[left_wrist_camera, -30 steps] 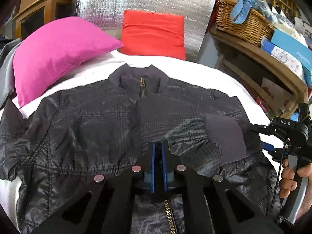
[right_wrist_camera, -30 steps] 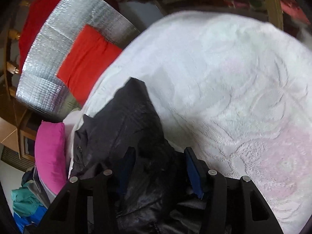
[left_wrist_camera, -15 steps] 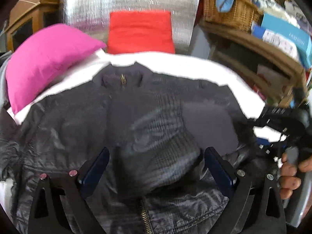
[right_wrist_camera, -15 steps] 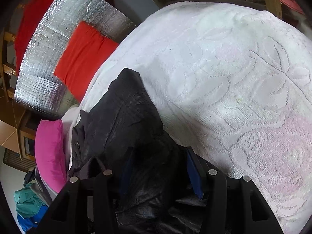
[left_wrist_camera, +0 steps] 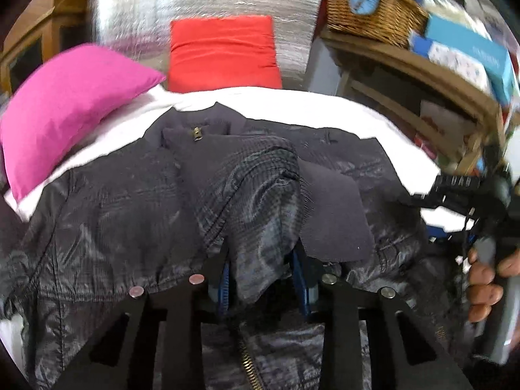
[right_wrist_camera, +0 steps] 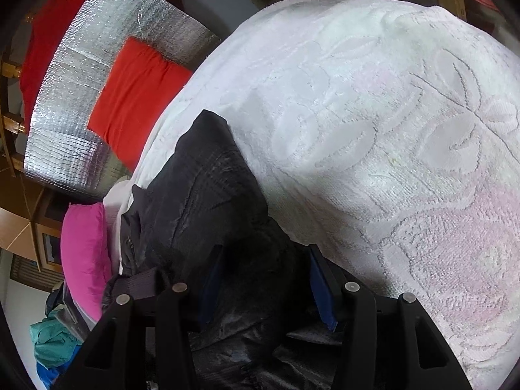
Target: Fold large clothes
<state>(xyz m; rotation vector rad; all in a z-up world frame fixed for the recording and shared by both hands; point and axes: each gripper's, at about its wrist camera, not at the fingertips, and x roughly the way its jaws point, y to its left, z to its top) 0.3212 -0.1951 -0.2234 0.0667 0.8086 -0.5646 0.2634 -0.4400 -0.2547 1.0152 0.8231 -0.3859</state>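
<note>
A white bedspread [right_wrist_camera: 373, 104] with a raised leaf pattern covers the bed, and a silver insulation sheet [left_wrist_camera: 208, 3] stands at its head with a red cushion [left_wrist_camera: 224, 53] leaning on it. A pink pillow [left_wrist_camera: 65, 104] lies to the left of the red cushion, and a wicker basket [left_wrist_camera: 370, 16] sits on a wooden shelf to its right.

The dark jacket [left_wrist_camera: 107, 214] is spread face up on the bedspread, its collar and zip pull pointing toward the red cushion. One sleeve [left_wrist_camera: 260, 195] is folded across the chest, its knit cuff [left_wrist_camera: 334, 214] lying just to the right.

A second ago the left gripper [left_wrist_camera: 263, 279] was pressed together low on the jacket's front; half a second ago it was spread wide over the folded sleeve. Now its jaws are closing with a bunch of that sleeve's fabric between the blue pads. The pads seem to touch the cloth on both sides, though motion blur makes the contact hard to judge.

The right gripper [right_wrist_camera: 263, 279] sits at the jacket's edge nearest the bare bedspread, half-spread around a thick bundle of dark fabric, and it has kept this hold through the last second. In the left wrist view, a hand [left_wrist_camera: 487, 279] grasps that gripper's handle to the right of the cuff.
</note>
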